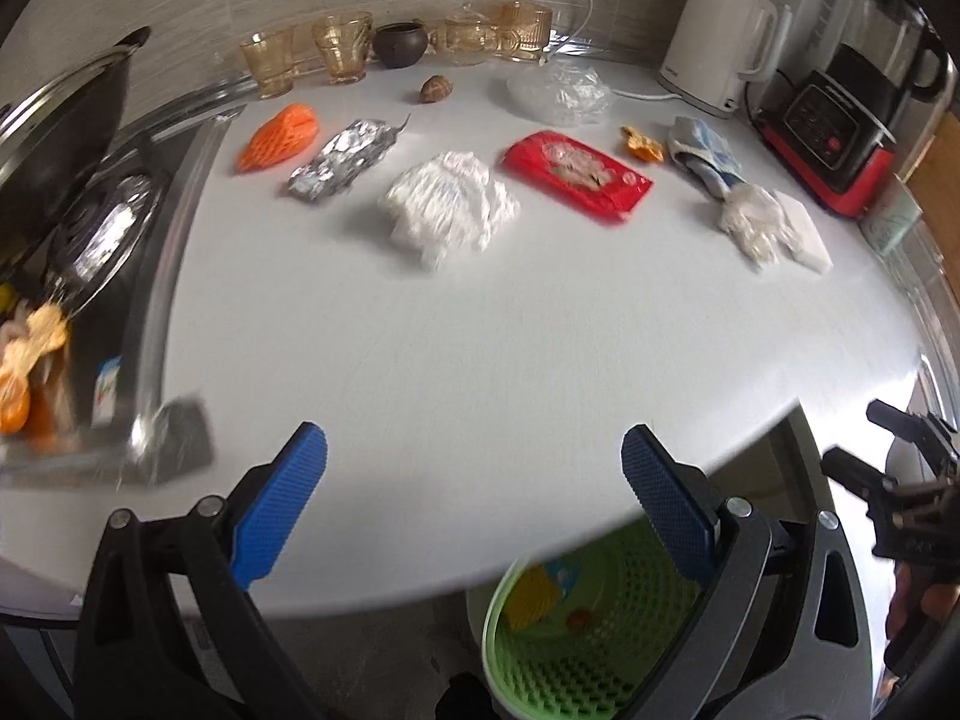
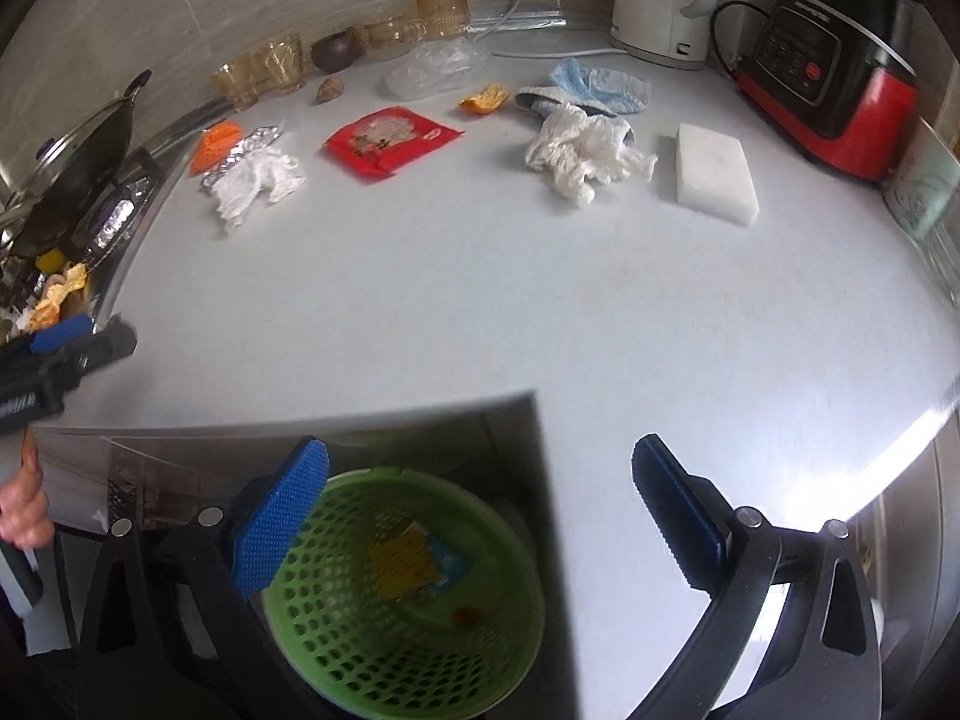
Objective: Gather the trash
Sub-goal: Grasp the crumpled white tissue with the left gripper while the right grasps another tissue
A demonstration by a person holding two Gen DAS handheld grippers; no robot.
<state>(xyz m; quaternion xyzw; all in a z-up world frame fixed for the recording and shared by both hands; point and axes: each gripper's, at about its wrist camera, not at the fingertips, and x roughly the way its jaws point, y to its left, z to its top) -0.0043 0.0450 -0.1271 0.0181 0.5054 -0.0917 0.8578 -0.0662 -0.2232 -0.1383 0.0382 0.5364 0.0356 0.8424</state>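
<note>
- You are holding both grippers over the near edge of the white counter (image 1: 480, 330) — left gripper (image 1: 474, 498) spread wide with nothing between its blue pads, right gripper (image 2: 480, 510) likewise wide and empty.
- The green basket (image 2: 510, 630) is sitting below the counter's near edge, under the right gripper, with a yellow scrap and a small red bit already lying in it.
- Judging by that, you are between pickups: some trash is binned and most is waiting in a band across the far half of the counter.
- Waiting there, left to right: orange mesh (image 1: 279, 135), foil wrapper (image 1: 342, 159), white crumpled tissue (image 1: 450, 204), red packet (image 1: 576, 174), orange peel (image 1: 642, 144), a second white wad (image 2: 582, 147).
- The next move is calling for a reach away from you — the tissue looks like the left gripper's closest target, the second wad the right's.
- The near half of the counter is lying bare, giving open room for approach.
- Watch the edges: stove and pot lid (image 1: 72, 120) are crowding the left, the red appliance (image 2: 834, 90) and white sponge block (image 2: 714, 174) the right, glass cups (image 1: 306, 54) the far wall.
</note>
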